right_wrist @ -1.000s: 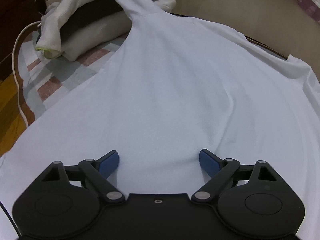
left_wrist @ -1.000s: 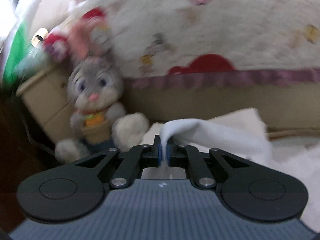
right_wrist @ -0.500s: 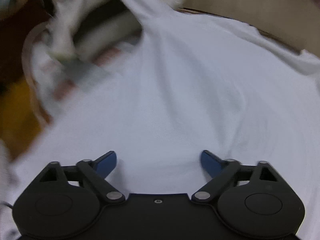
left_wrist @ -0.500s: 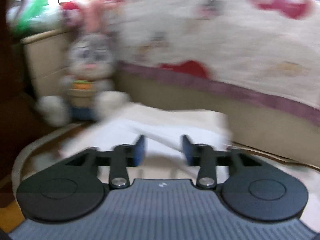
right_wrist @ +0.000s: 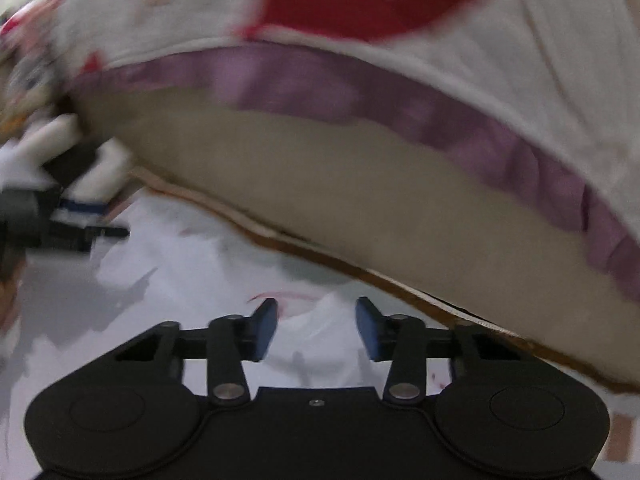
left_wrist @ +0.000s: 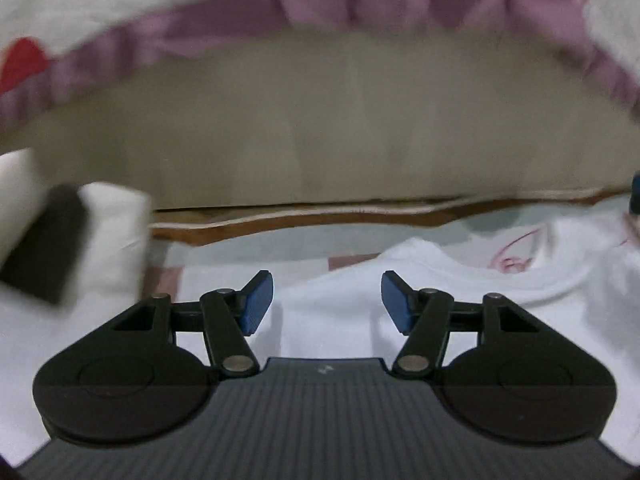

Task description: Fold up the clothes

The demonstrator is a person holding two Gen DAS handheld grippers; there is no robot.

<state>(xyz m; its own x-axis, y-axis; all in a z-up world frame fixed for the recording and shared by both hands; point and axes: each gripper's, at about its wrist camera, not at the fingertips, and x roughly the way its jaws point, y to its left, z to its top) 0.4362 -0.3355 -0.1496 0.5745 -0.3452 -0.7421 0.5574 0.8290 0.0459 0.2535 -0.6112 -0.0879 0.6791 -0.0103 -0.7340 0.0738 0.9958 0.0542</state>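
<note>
White T-shirt (left_wrist: 440, 280) lies spread on the bed, collar (left_wrist: 532, 292) end toward the far edge, just ahead and right of the left gripper (left_wrist: 327, 300). Left fingers (left_wrist: 256, 300) spread wide, holding nothing, cloth beneath. Right gripper (right_wrist: 316, 328) also low over the shirt near the far-right edge, fingers spread, empty; contact unclear through blur. Folded stack (left_wrist: 100, 236) far left. Likely next: each pinches a collar-side edge.

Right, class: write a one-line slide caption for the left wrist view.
Open left gripper hovers over a white shirt beside folded clothes.
</note>
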